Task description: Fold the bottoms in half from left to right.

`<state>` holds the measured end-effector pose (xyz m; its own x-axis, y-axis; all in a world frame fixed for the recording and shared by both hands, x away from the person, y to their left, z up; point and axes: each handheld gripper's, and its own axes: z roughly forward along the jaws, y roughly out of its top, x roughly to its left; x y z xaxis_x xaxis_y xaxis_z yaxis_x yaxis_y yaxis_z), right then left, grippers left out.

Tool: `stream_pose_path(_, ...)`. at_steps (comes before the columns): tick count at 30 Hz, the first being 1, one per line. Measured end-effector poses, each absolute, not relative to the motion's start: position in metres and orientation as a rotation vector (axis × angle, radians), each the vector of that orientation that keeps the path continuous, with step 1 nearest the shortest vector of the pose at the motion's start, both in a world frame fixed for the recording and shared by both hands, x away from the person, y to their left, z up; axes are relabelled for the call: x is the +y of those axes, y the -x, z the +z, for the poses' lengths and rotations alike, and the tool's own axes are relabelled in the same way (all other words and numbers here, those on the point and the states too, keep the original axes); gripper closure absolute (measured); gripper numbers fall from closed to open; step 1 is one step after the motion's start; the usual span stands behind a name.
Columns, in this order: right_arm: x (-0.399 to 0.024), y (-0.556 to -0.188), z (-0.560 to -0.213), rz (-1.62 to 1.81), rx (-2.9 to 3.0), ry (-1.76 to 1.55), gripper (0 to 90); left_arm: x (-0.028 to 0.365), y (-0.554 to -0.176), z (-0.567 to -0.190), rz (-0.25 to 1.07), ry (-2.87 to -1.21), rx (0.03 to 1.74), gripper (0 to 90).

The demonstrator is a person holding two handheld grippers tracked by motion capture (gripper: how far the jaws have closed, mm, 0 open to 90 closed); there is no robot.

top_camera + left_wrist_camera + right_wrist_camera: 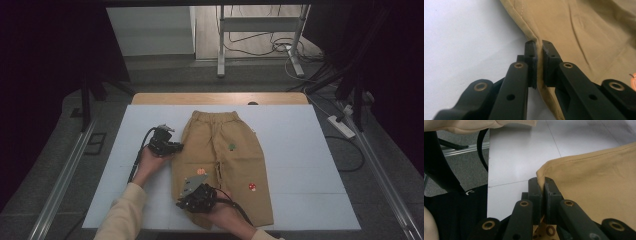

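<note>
Tan child's trousers [222,165] are lying flat on the white table sheet [300,165]. The left gripper [537,48] is clamping their side seam while the right gripper [541,183] is pinching a leg's hem corner, probably for folding that leg across.

Lab: dark curtains [45,75], floor cables [260,47], frame rails [60,185]

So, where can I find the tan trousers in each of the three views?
High view: the tan trousers lie flat in the middle of the white table cover, waistband far from the person.
Left gripper view: the trousers take up the upper right, their side edge pinched by the left gripper.
Right gripper view: the trousers are at the right, a hem corner pinched by the right gripper.
Shared landmark: the white table cover.
</note>
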<state>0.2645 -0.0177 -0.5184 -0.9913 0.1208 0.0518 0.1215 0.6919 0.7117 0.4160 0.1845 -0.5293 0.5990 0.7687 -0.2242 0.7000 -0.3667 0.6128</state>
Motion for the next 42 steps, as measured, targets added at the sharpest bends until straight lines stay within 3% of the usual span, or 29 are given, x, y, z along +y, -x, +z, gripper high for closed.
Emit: stream_pose_path(42, -0.051, -0.264, -0.501, -1.308, -2.874, 0.275, 85.2, 0.172, -0.408, -0.502, 0.130, -2.036, 1.054, 83.1)
